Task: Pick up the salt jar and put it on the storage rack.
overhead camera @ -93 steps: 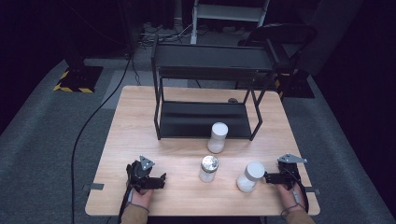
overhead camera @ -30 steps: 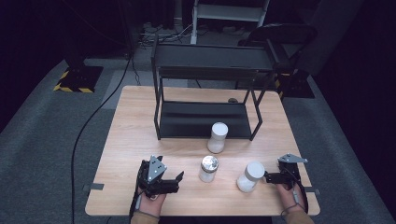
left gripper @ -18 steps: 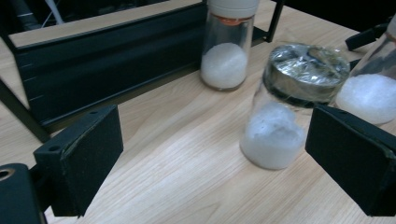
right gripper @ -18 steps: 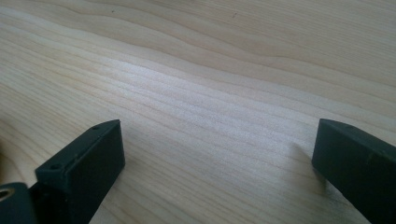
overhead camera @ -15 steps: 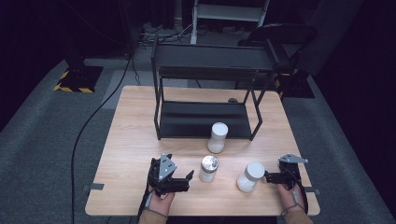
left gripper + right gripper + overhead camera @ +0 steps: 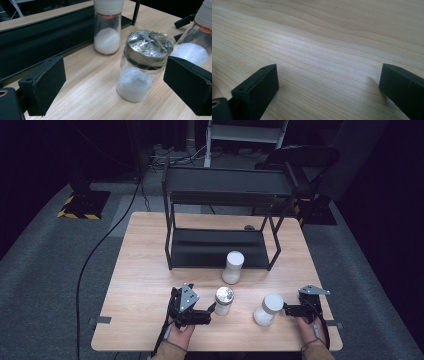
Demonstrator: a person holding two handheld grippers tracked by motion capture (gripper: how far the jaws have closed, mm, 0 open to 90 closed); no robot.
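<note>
High view: wooden table [image 6: 145,270] bearing a black two-tier metal shelf rack [image 6: 220,210] at the far side and three glass jars of white granules. White-capped jar [image 6: 233,267] stands just in front of the rack's lower tier. Foil-lidded jar [image 6: 224,300] stands at centre front. A second white-capped jar [image 6: 267,309] stands to its right. Left gripper [image 6: 209,310] has travelled rightward from the table's left front over the last few seconds and now sits just beside the foil-lidded jar, jaw tips at its base. Right gripper [image 6: 286,310] has not shifted; it rests just beside the second white-capped jar.

Left gripper view: jaws spread wide, nothing between the pads yet. Foil-lidded jar [image 6: 142,67] stands upright ahead, nearer the right-hand jaw and uncentred. Behind it, the white-capped jar [image 6: 108,27] by the rack's black tier [image 6: 37,42]; the other capped jar [image 6: 197,37] at the right edge.

Right gripper view: jaws wide apart, holding nothing, over bare wood grain [image 6: 324,50].

Judgement: the approach suggests the foil-lidded jar is the intended pick; the grasp is not yet made.
</note>
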